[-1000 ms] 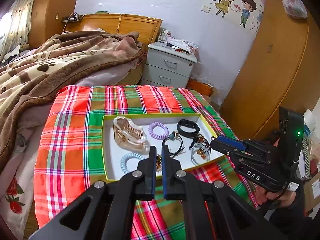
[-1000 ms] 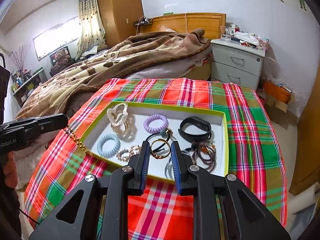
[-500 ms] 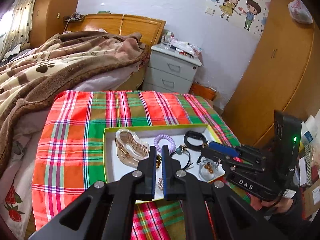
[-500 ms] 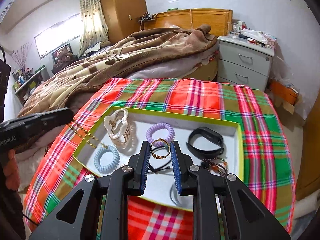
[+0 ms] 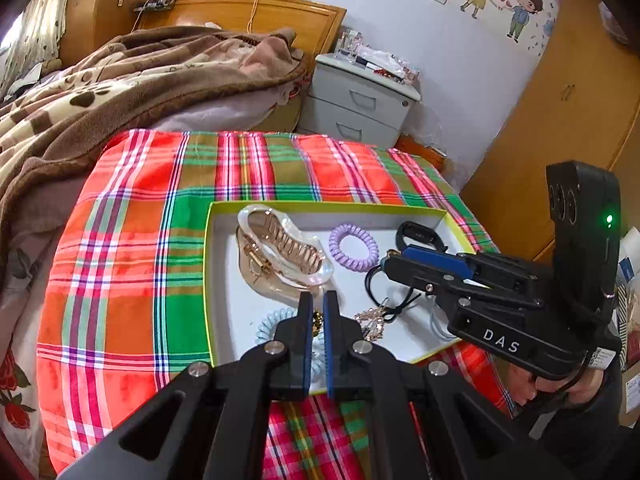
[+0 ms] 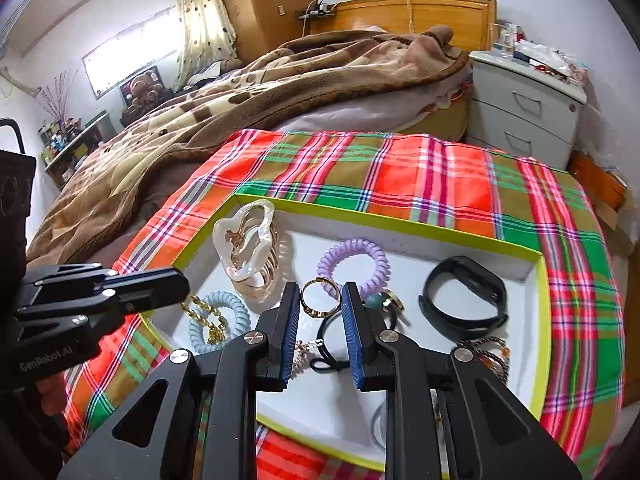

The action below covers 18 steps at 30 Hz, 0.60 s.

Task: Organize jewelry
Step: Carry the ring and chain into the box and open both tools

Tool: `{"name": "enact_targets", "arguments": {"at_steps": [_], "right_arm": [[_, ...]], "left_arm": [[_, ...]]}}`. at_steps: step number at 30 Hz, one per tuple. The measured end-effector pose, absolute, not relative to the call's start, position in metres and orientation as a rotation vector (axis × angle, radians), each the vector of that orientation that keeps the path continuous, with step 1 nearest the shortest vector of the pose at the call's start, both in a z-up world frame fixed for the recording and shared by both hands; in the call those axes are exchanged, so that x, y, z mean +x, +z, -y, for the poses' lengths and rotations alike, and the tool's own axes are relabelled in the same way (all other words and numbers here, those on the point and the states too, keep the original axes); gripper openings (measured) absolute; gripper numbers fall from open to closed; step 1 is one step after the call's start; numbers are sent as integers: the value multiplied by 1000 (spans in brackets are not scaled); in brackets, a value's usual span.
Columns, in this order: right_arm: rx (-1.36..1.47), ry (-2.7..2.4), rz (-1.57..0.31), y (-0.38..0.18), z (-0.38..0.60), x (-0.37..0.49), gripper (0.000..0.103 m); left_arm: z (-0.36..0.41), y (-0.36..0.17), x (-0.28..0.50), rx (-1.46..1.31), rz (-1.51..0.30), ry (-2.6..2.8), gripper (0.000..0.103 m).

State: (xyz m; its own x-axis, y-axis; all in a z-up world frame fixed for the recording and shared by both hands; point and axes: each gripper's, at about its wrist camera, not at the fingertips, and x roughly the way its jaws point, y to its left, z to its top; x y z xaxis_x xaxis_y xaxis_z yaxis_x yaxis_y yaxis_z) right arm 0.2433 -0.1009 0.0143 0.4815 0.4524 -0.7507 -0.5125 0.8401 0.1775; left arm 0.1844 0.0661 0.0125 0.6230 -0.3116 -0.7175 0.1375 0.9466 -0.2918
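The right gripper [image 6: 320, 300] clamps a gold ring [image 6: 319, 297] upright above the tray [image 6: 400, 226]; the left gripper [image 5: 314, 312] pinches a gold chain [image 6: 206, 314] dangling over the tray's near-left corner.

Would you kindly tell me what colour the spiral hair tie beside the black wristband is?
Lilac: the spiral hair tie shows best in the right wrist view.

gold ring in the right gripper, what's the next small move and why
Probably lower the right gripper a little further and set the gold ring on bare white tray floor. The ring is pinched between the pads above the tray's clutter, close to the purple coil tie and a black cord, so aim for clear floor before opening.
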Motion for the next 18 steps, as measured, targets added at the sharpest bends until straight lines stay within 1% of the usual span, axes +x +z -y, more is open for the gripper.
{"name": "enact_targets", "arguments": {"at_steps": [9,18], "right_arm": [[-149,637,-931,0,80,250,22],[-181,644,-960,-9,74,252,22]], "left_arm": [[-66,-7,189,-194,-911,-229,5],[-69,-12,191,-206,-925,-229,5]]}}
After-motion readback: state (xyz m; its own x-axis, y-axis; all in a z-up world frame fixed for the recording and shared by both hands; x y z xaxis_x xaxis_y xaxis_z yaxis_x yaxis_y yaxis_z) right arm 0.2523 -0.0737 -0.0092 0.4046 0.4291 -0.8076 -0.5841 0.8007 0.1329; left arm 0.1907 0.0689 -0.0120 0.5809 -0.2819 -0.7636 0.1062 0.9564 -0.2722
